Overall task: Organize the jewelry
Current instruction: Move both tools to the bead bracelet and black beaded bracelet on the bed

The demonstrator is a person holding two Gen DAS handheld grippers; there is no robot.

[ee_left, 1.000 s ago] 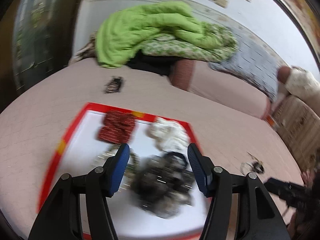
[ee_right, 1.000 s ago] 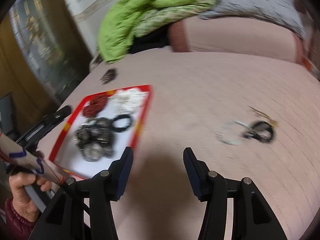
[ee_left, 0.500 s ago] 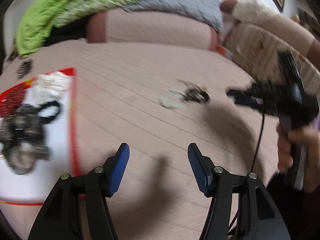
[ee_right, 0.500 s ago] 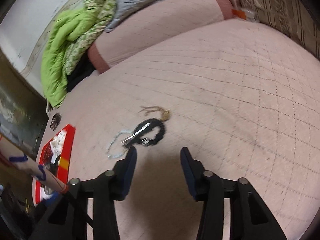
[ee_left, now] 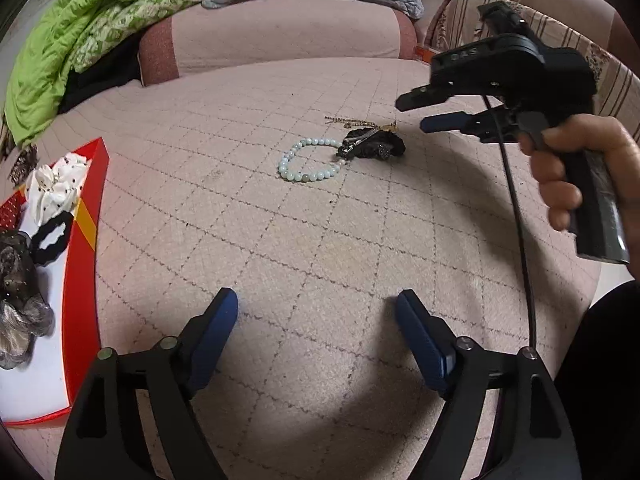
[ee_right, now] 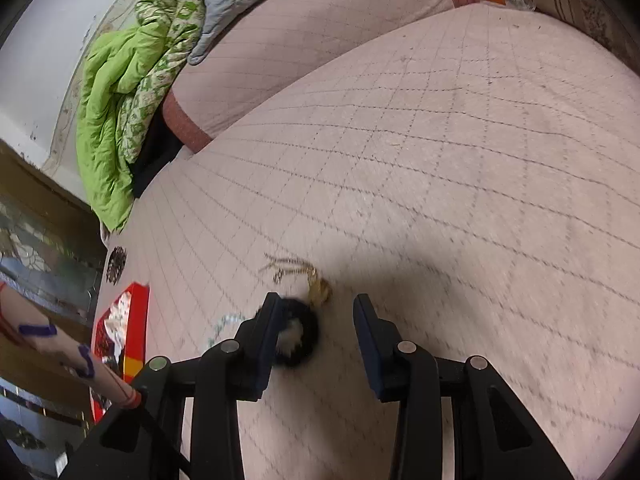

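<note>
Black frilled fabric, a scrunchie (ee_right: 298, 334), lies just ahead of my right claw (ee_right: 316, 316), hard against its left finger; the jaws stand spread and empty. Beside it: a fine gold chain (ee_right: 298, 270) beyond, smooth pale beads (ee_left: 308, 160) leftward. My left claw (ee_left: 316, 320), also spread, hangs farther back. The red tray (ee_left: 86, 216) sits at the quilted mattress's (ee_left: 280, 240) left edge.

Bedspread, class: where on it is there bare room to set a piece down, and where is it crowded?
Bare quilted bedspread lies between the red tray and the pale bead bracelet, and ahead of the left gripper. It is crowded where bracelet, black scrunchie and gold chain cluster, and inside the tray.
</note>
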